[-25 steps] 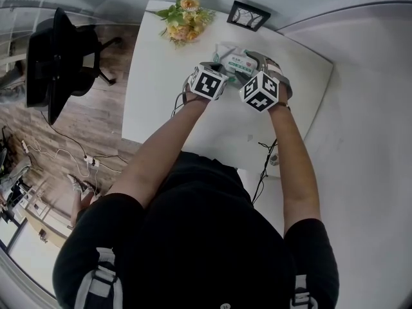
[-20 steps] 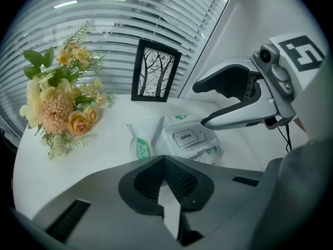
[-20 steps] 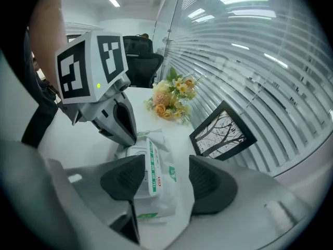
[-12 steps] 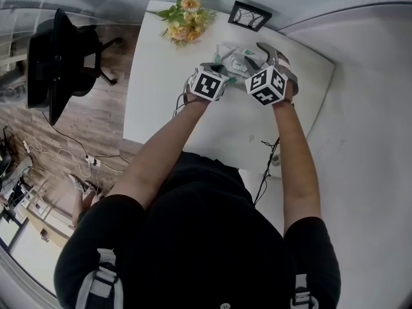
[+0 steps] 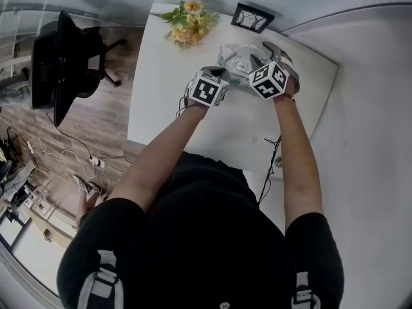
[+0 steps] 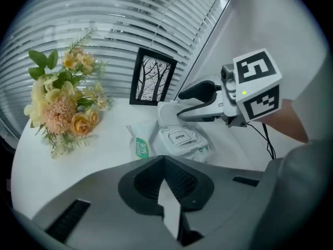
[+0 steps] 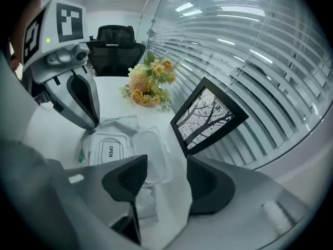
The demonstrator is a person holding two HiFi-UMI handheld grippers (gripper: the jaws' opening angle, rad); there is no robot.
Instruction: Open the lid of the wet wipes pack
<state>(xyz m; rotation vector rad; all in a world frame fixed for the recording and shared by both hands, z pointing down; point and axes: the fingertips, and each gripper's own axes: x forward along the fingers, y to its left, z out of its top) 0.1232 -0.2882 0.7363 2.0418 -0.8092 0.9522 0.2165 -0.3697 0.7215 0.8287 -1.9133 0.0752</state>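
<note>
The wet wipes pack (image 5: 235, 62) lies on the white table (image 5: 167, 89) beyond both grippers. Its clear lid (image 6: 166, 113) stands flipped up, baring the seal sticker (image 6: 180, 137) printed OPEN. My left gripper (image 6: 164, 160) is shut, its tips on the pack's near end, with a white sliver of wrapper showing between the pads. In the right gripper view the raised lid (image 7: 151, 160) lies partly between the spread jaws of my right gripper (image 7: 166, 163), which stands open with no pad pressing on the lid. The left gripper's fingers (image 7: 83, 100) rest at the pack's (image 7: 112, 150) other end.
A bunch of yellow and peach flowers (image 5: 190, 21) lies at the table's far left. A black picture frame (image 5: 252, 18) leans against the window blinds right behind the pack. A black office chair (image 5: 64, 63) stands on the floor to the left. A cable (image 5: 267, 166) hangs off the near table edge.
My right gripper has moved toward the table's far side over the pack, and the lid now shows raised. The left gripper has stayed in place.
</note>
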